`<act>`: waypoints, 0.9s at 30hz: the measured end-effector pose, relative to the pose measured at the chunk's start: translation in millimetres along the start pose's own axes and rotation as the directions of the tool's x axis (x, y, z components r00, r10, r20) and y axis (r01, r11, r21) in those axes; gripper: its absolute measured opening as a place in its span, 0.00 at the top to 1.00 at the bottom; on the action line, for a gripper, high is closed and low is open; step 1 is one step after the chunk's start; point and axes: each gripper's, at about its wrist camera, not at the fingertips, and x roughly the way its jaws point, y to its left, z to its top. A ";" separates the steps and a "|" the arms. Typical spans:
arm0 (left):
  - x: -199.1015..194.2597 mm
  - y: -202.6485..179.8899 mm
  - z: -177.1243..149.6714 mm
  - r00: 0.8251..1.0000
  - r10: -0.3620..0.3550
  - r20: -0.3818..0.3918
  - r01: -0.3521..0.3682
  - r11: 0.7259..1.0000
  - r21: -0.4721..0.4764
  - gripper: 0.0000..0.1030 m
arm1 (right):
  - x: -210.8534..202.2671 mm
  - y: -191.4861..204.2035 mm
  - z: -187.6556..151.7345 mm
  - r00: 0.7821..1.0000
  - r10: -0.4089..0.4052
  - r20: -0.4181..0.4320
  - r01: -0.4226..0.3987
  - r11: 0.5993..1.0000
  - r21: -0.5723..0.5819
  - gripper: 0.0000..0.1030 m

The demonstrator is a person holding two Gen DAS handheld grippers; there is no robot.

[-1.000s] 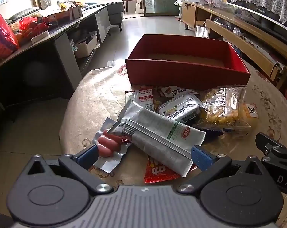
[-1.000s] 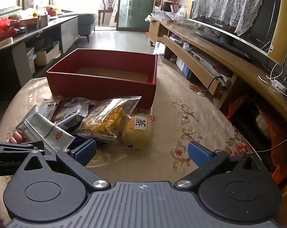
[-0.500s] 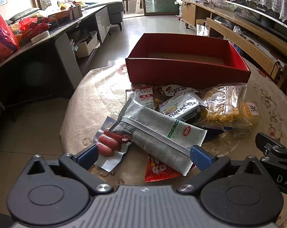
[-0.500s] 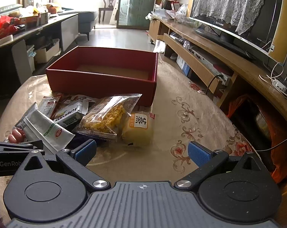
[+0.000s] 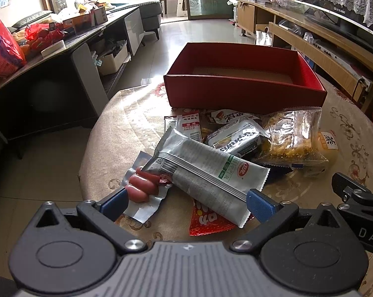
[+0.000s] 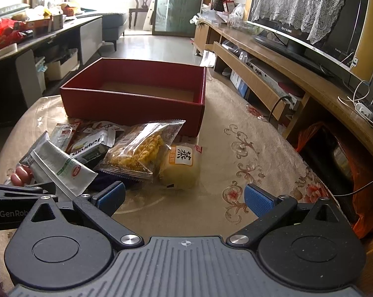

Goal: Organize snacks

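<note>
Two grippers are hovering low over the round table (image 6: pixel 248 128), and you are holding both with jaws spread wide, grasping nothing. Your left gripper (image 5: pixel 186 201) is framing the long silver packet (image 5: pixel 206 170), which is lying across the sausage pack (image 5: pixel 142 188) and a red sachet (image 5: pixel 208 220). Your right gripper (image 6: pixel 184 195) is facing the yellow bun (image 6: pixel 181 165) beside the clear bag of fried snacks (image 6: pixel 142 151). Beyond the pile, the red box (image 6: pixel 134 104) is sitting empty.
</note>
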 end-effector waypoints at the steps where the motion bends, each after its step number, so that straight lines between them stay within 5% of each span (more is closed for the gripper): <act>1: 0.1 0.0 0.2 1.000 0.000 -0.001 0.000 1.000 0.001 0.02 | 0.0 0.0 0.2 1.000 0.000 0.000 0.000 1.000 0.000 0.00; 27: 1.1 -2.2 0.3 1.000 0.014 -0.010 -0.014 1.000 0.006 0.03 | 1.8 1.9 0.5 1.000 -0.002 -0.014 0.001 1.000 -0.006 0.00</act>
